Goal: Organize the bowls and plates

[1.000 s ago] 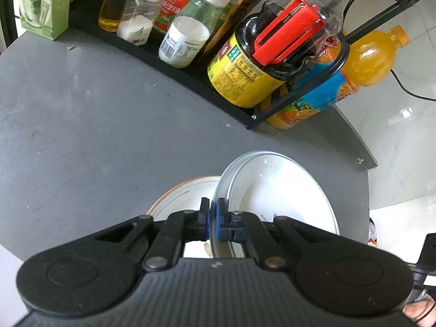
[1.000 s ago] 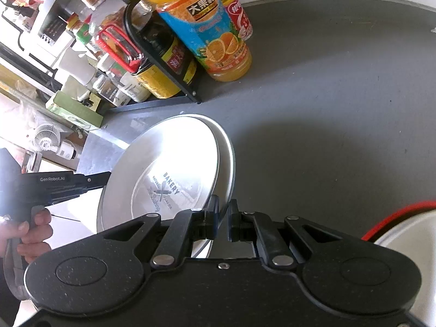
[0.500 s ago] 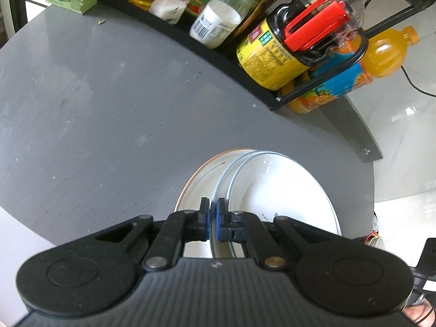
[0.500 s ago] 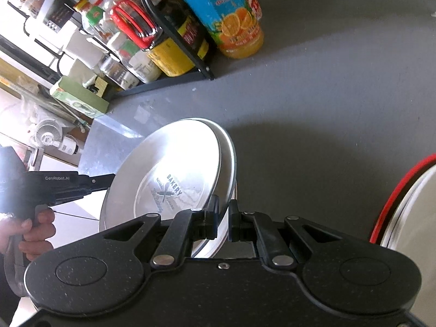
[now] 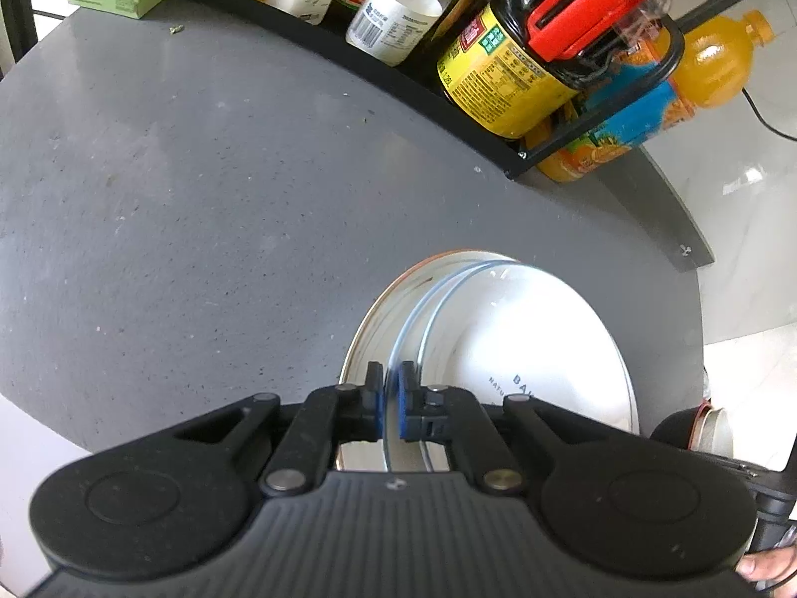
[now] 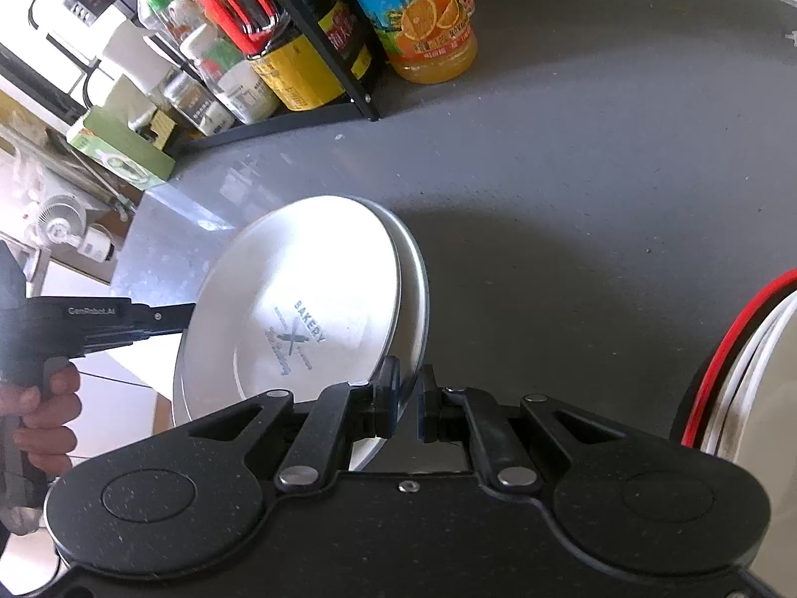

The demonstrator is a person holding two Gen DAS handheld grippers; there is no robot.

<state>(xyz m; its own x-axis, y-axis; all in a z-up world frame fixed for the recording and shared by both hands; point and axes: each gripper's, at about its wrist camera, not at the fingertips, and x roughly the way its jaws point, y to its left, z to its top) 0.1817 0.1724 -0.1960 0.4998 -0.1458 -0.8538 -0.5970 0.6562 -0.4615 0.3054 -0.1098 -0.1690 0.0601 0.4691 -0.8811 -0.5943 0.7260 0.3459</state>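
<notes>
Over the last second the left tongs [image 5: 392,401] have gone from pressed tight on the rim of the white bakery-logo plate [image 5: 518,349] to slightly parted, with a sliver of gap on either side of the rim; the right tongs [image 6: 407,398] are likewise a little apart around the opposite edge, the plate rim sitting between the pads, so I cannot say either pair is truly pinching. The plate has come down onto the orange-rimmed plate [image 5: 383,309] lying on the grey desk [image 5: 199,199], and now covers most of it. That suggests this stacking step is about finished and both tongs can be drawn clear. A red-rimmed plate [image 6: 717,349] waits at the right, near the stack.
</notes>
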